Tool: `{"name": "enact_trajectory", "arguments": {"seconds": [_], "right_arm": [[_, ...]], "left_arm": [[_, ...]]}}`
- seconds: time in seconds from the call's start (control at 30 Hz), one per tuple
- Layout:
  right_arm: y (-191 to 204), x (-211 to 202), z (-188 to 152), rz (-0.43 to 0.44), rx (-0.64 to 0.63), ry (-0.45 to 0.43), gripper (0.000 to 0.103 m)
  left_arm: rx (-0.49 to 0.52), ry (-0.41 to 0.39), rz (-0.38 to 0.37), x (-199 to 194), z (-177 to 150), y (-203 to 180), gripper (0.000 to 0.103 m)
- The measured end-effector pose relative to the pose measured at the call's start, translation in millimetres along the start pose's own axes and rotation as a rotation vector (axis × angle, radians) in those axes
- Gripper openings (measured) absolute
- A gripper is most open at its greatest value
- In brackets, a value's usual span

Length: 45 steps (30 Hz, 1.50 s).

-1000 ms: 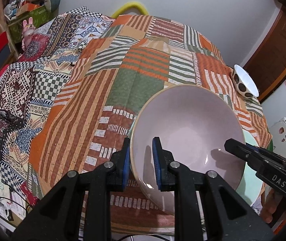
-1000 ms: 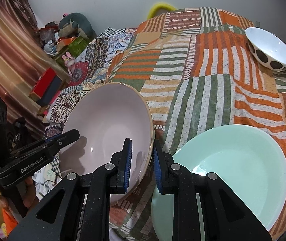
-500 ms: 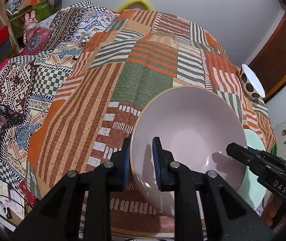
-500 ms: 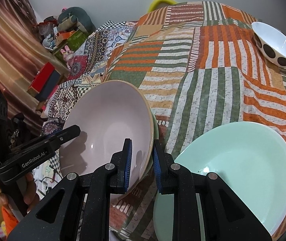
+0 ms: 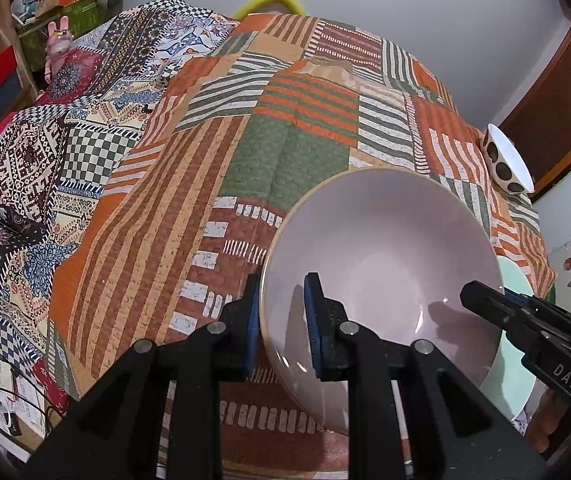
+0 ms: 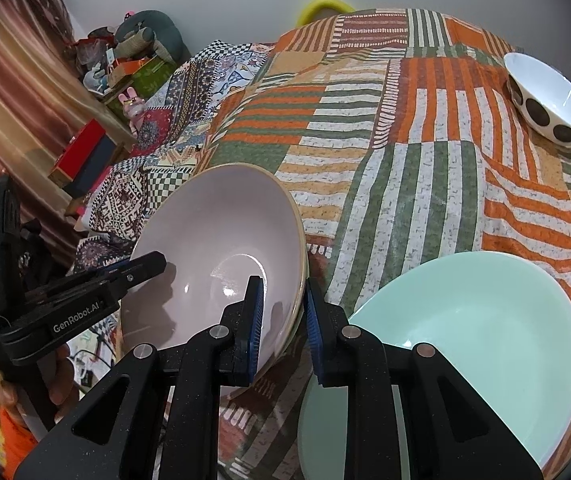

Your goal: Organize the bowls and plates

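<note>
A large pink bowl (image 5: 381, 264) is held above the patchwork-covered table (image 5: 285, 152). My left gripper (image 5: 281, 320) is shut on its left rim. My right gripper (image 6: 283, 312) is shut on the opposite rim of the pink bowl (image 6: 221, 248). Each gripper shows in the other's view, the right one (image 5: 525, 320) and the left one (image 6: 85, 300). A mint green plate (image 6: 465, 352) lies on the table just right of the bowl, and it also shows in the left wrist view (image 5: 513, 360). A white bowl with brown dots (image 6: 549, 100) stands at the far right.
The dotted bowl (image 5: 505, 160) sits near the table's far right edge by a wooden door (image 5: 557, 92). A second patterned cloth (image 5: 65, 140) lies to the left. Shelves with boxes and toys (image 6: 125, 76) stand at the far left.
The pink bowl, held by both grippers, has moved a little nearer the green plate. Both grippers stay shut on it.
</note>
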State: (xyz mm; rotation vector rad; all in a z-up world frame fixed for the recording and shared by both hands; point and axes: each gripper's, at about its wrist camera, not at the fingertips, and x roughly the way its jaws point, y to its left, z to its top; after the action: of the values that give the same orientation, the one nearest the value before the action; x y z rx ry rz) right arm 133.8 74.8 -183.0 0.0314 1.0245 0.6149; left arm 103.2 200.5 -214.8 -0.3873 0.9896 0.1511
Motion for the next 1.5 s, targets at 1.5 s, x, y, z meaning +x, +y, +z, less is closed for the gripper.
{"name": "enact_trajectory", "arguments": {"seconds": [1.5], "right_arm": [[-120,-146,11,-0.134,0.138,-0.360,0.048]], "left_arm": [[0.294,-0.222,-0.136,-92,50,-178,0.041]]}}
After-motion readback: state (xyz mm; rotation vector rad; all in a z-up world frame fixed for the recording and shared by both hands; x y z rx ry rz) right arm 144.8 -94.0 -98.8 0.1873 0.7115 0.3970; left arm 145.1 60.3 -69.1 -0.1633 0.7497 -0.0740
